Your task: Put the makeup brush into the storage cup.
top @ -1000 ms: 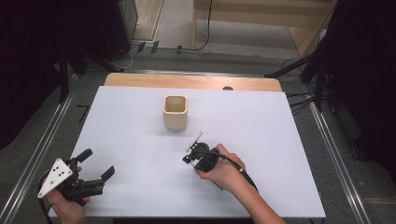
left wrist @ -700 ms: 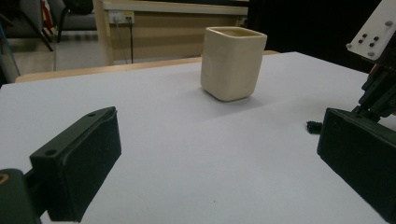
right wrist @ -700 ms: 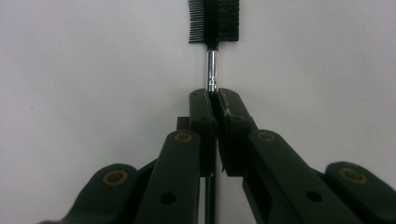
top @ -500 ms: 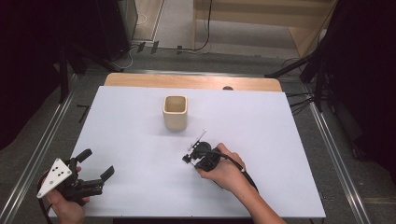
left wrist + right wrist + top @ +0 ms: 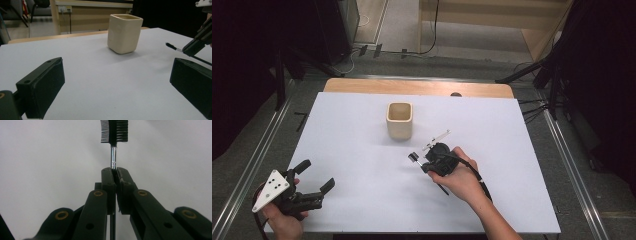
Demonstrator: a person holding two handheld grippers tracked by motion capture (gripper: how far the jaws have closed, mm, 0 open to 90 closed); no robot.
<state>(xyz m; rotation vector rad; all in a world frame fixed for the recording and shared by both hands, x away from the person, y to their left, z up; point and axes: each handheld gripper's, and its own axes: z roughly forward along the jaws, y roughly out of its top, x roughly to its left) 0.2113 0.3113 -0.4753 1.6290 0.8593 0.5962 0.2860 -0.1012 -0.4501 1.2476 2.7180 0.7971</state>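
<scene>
A cream square cup (image 5: 399, 120) (image 5: 124, 33) stands upright on the white table (image 5: 522, 150), slightly behind the middle. My right gripper (image 5: 424, 164) (image 5: 115, 173) hovers in front of the cup and a little to its right, shut on the metal neck of a small black brush. The bristle head (image 5: 413, 157) (image 5: 114, 131) sticks out past the jaws, and the thin handle runs back under the hand. From the left gripper view the brush (image 5: 170, 45) points toward the cup. My left gripper (image 5: 315, 176) (image 5: 117, 82) rests open near the front left corner, holding nothing.
A wooden strip (image 5: 417, 87) borders the table's far edge. Metal rails (image 5: 259, 150) run along both sides on the grey floor. Dark stands and cables lie beyond the table. White surface stretches between the two grippers and to the right of the cup.
</scene>
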